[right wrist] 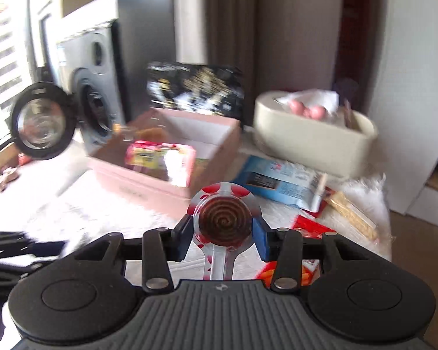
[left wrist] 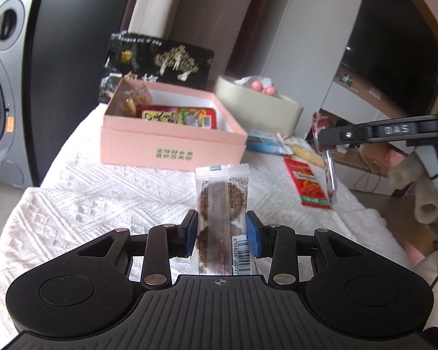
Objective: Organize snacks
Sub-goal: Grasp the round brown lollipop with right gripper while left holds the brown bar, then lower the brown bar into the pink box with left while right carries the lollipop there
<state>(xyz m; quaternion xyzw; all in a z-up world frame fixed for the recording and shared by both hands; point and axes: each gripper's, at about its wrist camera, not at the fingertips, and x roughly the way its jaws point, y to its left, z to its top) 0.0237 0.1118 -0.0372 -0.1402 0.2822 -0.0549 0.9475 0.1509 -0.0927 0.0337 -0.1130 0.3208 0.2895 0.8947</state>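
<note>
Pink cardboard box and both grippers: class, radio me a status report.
Left gripper shut on clear-wrapped biscuit pack. Right gripper shut on spiral chocolate lollipop. Pink cardboard box open, part-filled, path clear.

A bright room, with a washer by the window and pale walls behind.

At the far left of my left wrist view I see a grey front-loading washing machine beside a tall dark panel; a pale curtain and off-white wall fill the upper middle. A dark screen sits upper right above a low white cabinet, with wooden floor at right. A white textured cloth covers the table at centre. In my blurred right wrist view, daylight comes through a window at upper left.
</note>
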